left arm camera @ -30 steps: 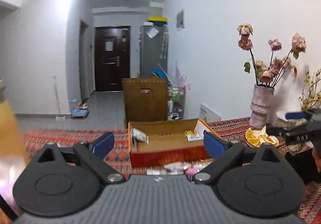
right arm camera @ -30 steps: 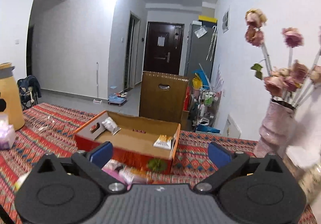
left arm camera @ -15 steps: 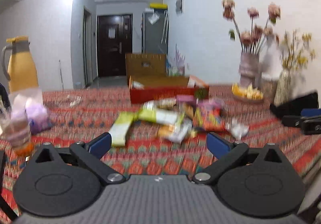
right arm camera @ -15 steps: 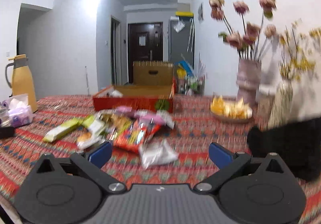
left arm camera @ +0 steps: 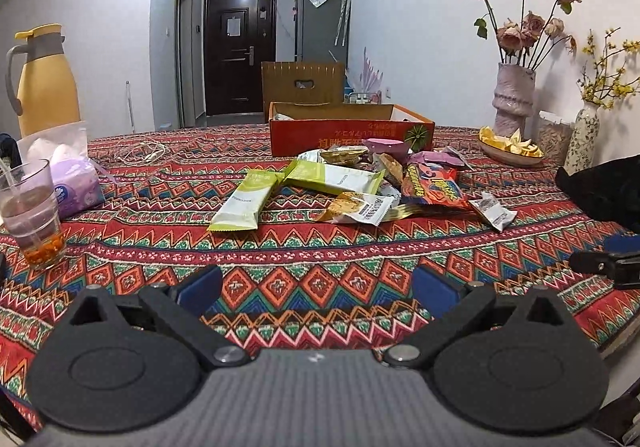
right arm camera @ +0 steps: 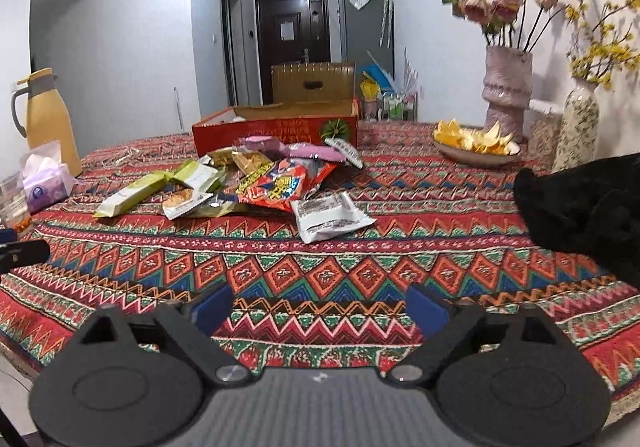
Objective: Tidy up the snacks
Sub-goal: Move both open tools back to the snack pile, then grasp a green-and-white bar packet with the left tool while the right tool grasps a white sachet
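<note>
A pile of snack packets lies on the patterned tablecloth, just in front of an open red cardboard box. A green-and-white bar lies at the pile's left, and a white packet and a red bag at its near right. My left gripper hangs low over the cloth, well short of the pile, open and empty. My right gripper hangs beside it to the right. Its jaws are closing a little, still wide apart with nothing between them. The box's inside is mostly hidden from this low angle.
A yellow jug, a tissue pack and a glass of drink stand at the left. A plate of orange peel, two flower vases and a black cloth heap fill the right. A white cable lies back left.
Both grippers have drawn back from above the box and sunk toward the table's near edge. The snack pile now lies ahead of them. The right jaws have narrowed slightly.
</note>
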### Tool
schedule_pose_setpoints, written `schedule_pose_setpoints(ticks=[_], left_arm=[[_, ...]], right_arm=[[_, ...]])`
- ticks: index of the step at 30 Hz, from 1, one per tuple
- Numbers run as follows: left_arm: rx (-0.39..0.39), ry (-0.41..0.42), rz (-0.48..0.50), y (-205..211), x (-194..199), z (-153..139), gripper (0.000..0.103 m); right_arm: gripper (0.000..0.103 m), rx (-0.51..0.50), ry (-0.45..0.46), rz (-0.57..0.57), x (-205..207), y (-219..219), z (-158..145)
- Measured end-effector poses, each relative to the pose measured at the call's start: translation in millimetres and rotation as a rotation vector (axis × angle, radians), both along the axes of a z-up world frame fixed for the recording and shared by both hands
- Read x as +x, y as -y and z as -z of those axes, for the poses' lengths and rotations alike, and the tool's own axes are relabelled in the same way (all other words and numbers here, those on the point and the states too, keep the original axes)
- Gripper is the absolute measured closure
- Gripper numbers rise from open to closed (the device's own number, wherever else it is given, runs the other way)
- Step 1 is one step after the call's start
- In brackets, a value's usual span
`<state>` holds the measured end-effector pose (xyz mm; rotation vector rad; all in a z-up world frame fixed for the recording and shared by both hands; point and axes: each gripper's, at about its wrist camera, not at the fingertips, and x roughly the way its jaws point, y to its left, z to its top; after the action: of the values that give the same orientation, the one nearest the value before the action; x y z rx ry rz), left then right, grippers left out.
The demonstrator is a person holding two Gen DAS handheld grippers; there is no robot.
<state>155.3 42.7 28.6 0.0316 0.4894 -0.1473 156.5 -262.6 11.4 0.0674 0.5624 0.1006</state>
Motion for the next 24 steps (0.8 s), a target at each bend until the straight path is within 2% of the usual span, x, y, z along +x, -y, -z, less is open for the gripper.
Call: schedule_pose_setpoints(ticks=[4,6,8,14,17,20,22,24], left_arm=[[0.015,-0.011,-0.016,-3,23,-1,0.001],[0.025,-0.015,-0.029,-6,40,-2,0.002],[0.032,-0.014,-0.037,-10,58,-3,0.005],[0.044,-0.024,-0.056,-21,119,-4,0.006],[0.049,-0.038,-0.063,-27,150,-1,0.006],[0.060,-0.054,-0.062,-30,177,6,0.008],[0.064,-0.078,-0.063,-32,196,12,0.012],[0.063,-0.109,-0.067,-34,212,20,0.018]], right_arm=[[0.029,0.047,-0.059,-0.013,25,1,9],[0.046,0.067,-0.092,-0.012,42,2,14],[0.051,0.088,-0.118,-0.008,62,3,19],[0.050,0.216,-0.146,0.036,122,10,28],[0.044,0.330,-0.142,0.083,147,20,30],[0.044,0.443,-0.137,0.119,170,27,34],[0.046,0.425,-0.140,0.141,183,23,36],[0.052,0.349,-0.127,0.155,192,15,35]])
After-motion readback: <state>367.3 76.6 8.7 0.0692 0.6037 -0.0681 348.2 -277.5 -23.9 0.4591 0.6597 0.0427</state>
